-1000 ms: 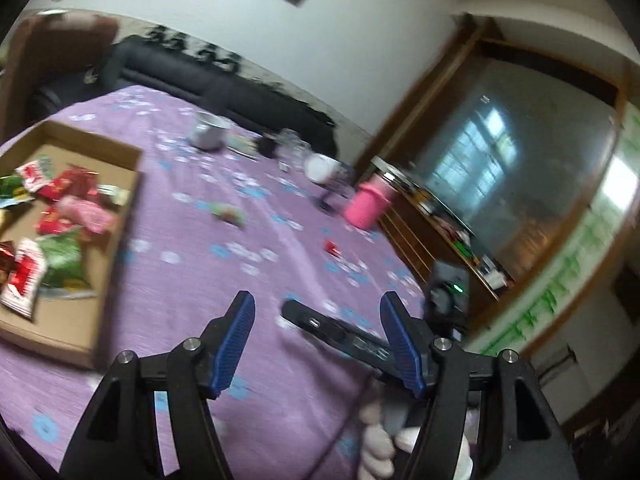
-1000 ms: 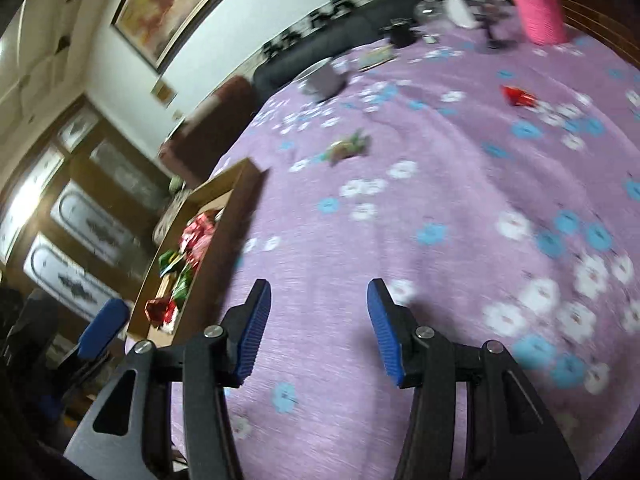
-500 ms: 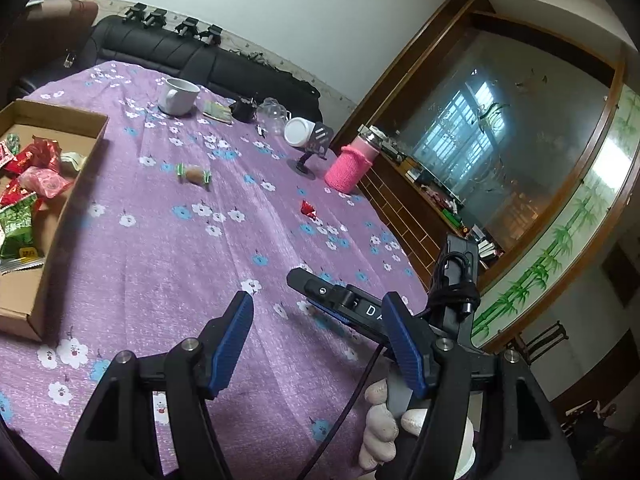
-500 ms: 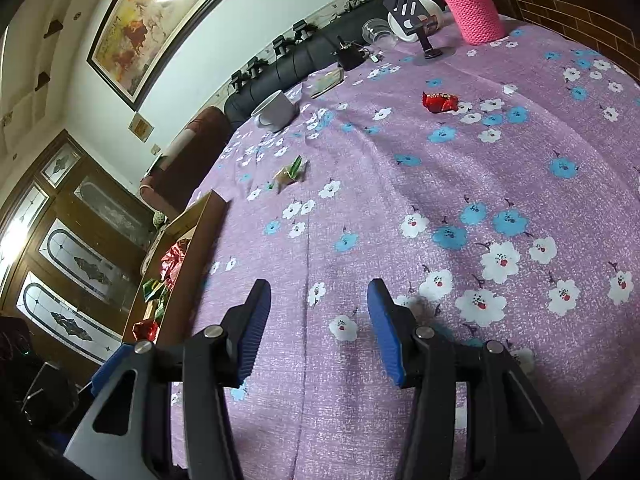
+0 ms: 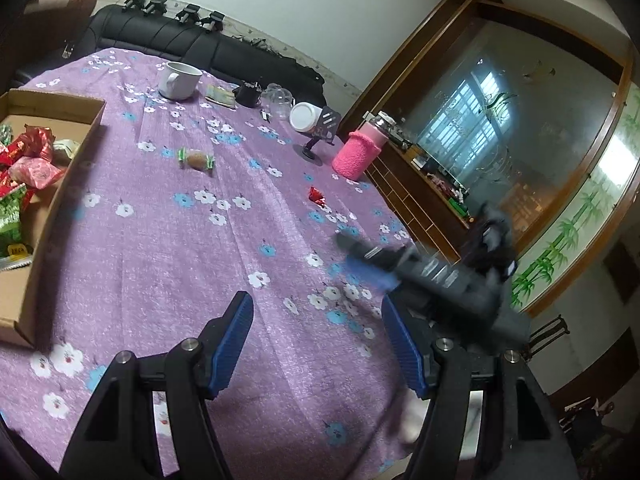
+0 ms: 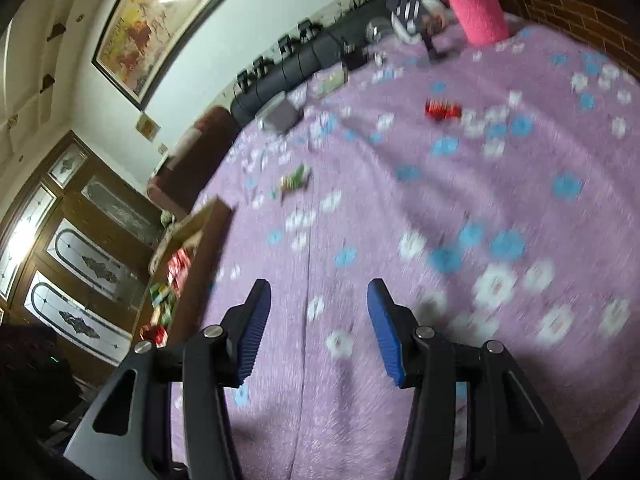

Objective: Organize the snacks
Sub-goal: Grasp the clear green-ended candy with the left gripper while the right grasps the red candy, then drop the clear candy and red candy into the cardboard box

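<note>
The left gripper is built of black angular arms, each set with two silver screws and tipped with a blue ribbed pad. The right gripper is made the same way, with black arms, silver screws and blue ribbed pads; triangular cut-outs are seen in its outer arms. In the left view the right gripper's black body is blurred, with pale markings that cannot be read.

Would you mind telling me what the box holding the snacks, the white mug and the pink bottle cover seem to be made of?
Box: plain brown cardboard, matte, with thin folded walls. White mug: probably glazed ceramic, smooth and slightly glossy. Pink bottle cover: looks like a knitted yarn sleeve, fuzzy and ribbed; the metallic cap above suggests a bottle inside.
</note>
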Available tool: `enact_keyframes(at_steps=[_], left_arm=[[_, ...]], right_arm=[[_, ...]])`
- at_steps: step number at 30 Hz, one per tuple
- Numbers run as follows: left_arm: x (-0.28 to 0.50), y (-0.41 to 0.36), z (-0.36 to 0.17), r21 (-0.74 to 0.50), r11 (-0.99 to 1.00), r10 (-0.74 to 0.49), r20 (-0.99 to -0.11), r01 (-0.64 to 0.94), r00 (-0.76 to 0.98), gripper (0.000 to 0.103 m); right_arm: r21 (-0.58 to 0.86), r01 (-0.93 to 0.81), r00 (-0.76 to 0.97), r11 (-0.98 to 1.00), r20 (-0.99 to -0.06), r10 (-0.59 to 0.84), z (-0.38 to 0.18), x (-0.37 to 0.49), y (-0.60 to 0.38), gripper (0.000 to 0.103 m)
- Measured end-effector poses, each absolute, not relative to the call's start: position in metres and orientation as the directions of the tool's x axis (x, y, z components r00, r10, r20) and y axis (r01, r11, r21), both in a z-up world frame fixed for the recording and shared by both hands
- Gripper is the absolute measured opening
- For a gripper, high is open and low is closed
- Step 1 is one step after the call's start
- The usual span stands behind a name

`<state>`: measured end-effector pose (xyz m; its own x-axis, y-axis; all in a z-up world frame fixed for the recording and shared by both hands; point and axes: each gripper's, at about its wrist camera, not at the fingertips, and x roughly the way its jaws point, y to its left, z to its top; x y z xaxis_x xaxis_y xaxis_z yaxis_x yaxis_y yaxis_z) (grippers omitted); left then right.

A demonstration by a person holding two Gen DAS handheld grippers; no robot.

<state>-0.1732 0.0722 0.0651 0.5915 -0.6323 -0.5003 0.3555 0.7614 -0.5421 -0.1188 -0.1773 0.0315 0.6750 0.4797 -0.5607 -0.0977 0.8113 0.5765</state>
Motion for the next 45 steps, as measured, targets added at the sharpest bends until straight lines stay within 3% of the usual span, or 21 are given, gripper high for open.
enact_keyframes(at_steps=[7,13,17,19,21,24,27,31,35,36,37,38,44,45], left_arm=[[-0.154,0.085,0.065,-0.513,0.799,-0.582,-0.532,0.314,0.615,0.067],[-0.129,0.093,0.078,-0.461,0.836,-0.536,-0.567,0.298,0.626,0.067],[-0.089,0.096,0.090,-0.445,0.859,-0.497,-0.602,0.254,0.625,0.068],[-0.065,0.096,0.090,-0.443,0.864,-0.488,-0.617,0.240,0.617,0.070],[-0.039,0.091,0.085,-0.410,0.888,-0.445,-0.651,0.209,0.615,0.070],[-0.001,0.083,0.071,-0.381,0.908,-0.405,-0.697,0.173,0.592,0.070],[0.030,0.075,0.055,-0.356,0.923,-0.374,-0.733,0.148,0.569,0.070],[0.056,0.058,0.037,-0.199,0.973,-0.231,-0.787,0.119,0.572,0.070],[0.070,0.041,0.021,-0.110,0.980,-0.183,-0.814,0.163,0.552,0.070],[0.072,0.037,0.017,-0.097,0.978,-0.184,-0.820,0.184,0.542,0.067],[0.073,0.035,0.014,-0.081,0.977,-0.177,-0.821,0.195,0.543,0.050],[0.072,0.034,0.014,-0.056,0.978,-0.159,-0.820,0.199,0.550,0.045],[0.063,0.044,0.020,-0.104,0.972,-0.206,-0.806,0.209,0.555,0.043],[0.058,0.049,0.024,-0.123,0.970,-0.222,-0.801,0.209,0.556,0.038]], right_arm=[[0.420,-0.040,0.723,0.907,-0.614,0.316,0.060,-0.052,-0.226,0.052],[0.256,-0.066,0.678,0.964,-0.697,0.231,0.033,0.023,-0.215,0.052],[0.219,-0.067,0.629,0.973,-0.748,0.212,0.009,0.053,-0.209,0.051],[0.204,-0.069,0.624,0.977,-0.755,0.202,0.003,0.057,-0.207,0.043],[0.198,-0.071,0.618,0.978,-0.760,0.199,0.000,0.057,-0.208,0.029],[0.206,-0.080,0.617,0.975,-0.758,0.210,0.002,0.055,-0.211,0.022],[0.270,-0.078,0.612,0.960,-0.747,0.260,0.003,0.053,-0.221,0.021],[0.372,-0.087,0.625,0.924,-0.703,0.341,0.010,0.051,-0.233,0.021],[0.398,-0.086,0.626,0.913,-0.692,0.360,0.011,0.051,-0.235,0.021],[0.400,-0.083,0.626,0.912,-0.691,0.361,0.011,0.051,-0.235,0.021],[0.404,-0.082,0.625,0.911,-0.691,0.362,0.011,0.051,-0.235,0.021],[0.408,-0.080,0.625,0.909,-0.690,0.365,0.011,0.051,-0.236,0.021],[0.431,-0.061,0.629,0.900,-0.684,0.370,0.011,0.050,-0.242,0.021],[0.439,-0.060,0.629,0.896,-0.681,0.376,0.010,0.050,-0.242,0.021]])
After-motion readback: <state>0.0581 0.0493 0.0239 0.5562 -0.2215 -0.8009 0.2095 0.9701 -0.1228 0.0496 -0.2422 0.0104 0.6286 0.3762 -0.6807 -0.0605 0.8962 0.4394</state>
